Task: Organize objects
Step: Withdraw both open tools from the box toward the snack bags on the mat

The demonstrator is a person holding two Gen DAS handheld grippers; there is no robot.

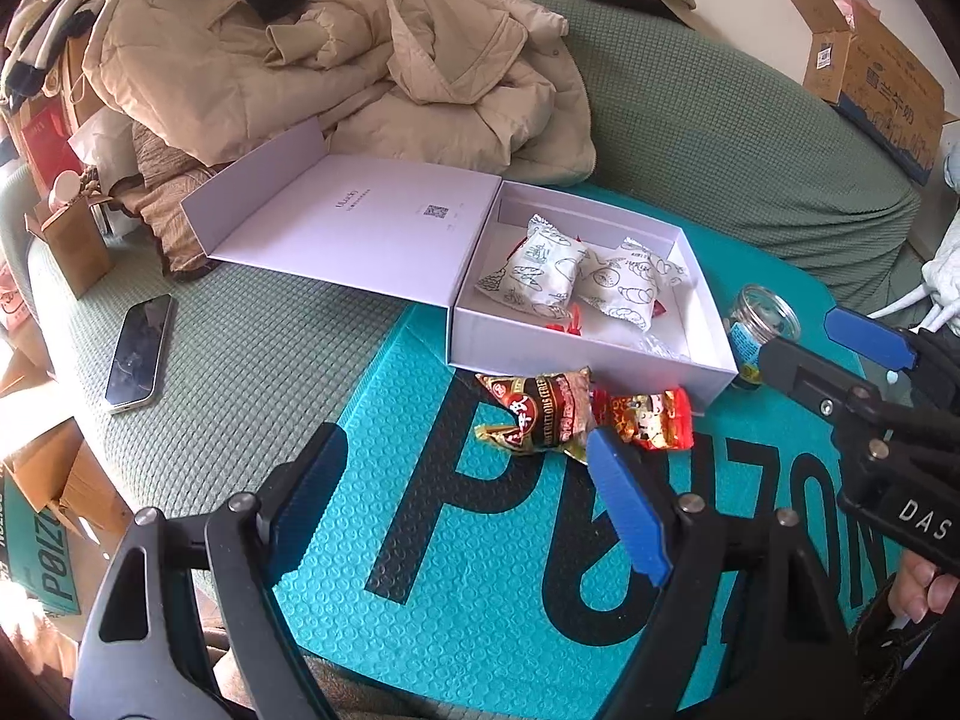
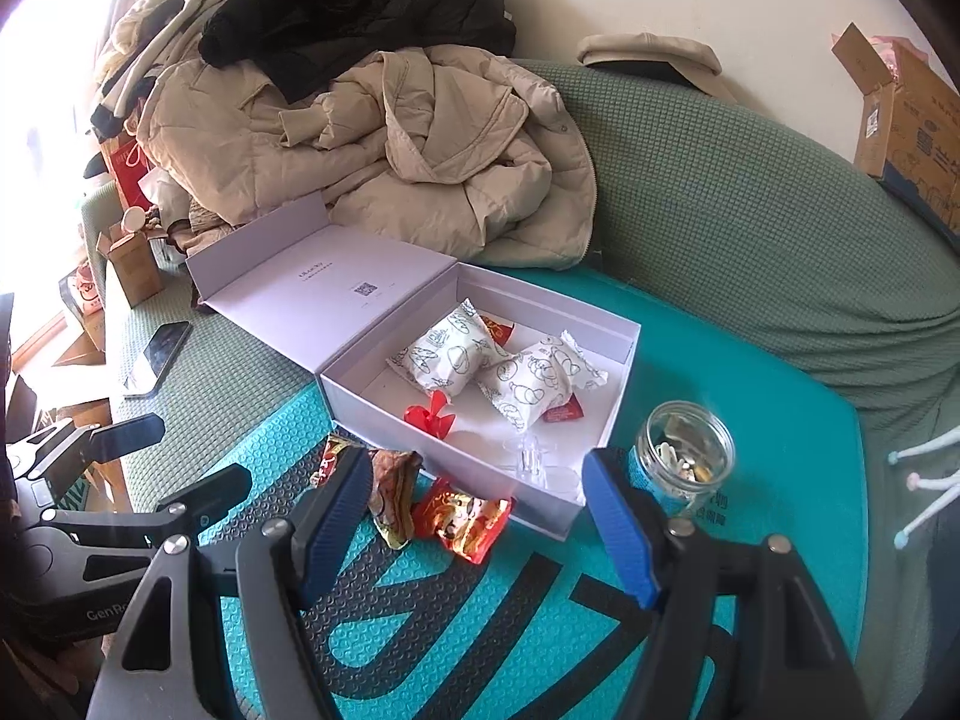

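Note:
An open white box (image 1: 591,360) (image 2: 447,477) lies on a teal mat (image 1: 420,540), lid folded back to the left. Inside it are two white printed pastry packets (image 1: 534,267) (image 1: 630,288) and small red sweets. In front of the box lie a brown-gold snack packet (image 1: 540,414) (image 2: 390,480) and a red snack packet (image 1: 651,414) (image 2: 465,519). A glass jar (image 1: 768,312) (image 2: 684,456) stands right of the box. My left gripper (image 1: 465,432) (image 2: 203,449) is open just short of the two packets. My right gripper (image 2: 474,456) (image 1: 798,333) is open, its fingers on either side of the box's front corner, holding nothing.
A phone (image 1: 138,348) lies on the green sofa cover to the left. A heap of beige and black coats (image 1: 360,78) rises behind the box. A cardboard carton (image 1: 882,78) stands at the far right and a small brown box (image 1: 78,246) at the left.

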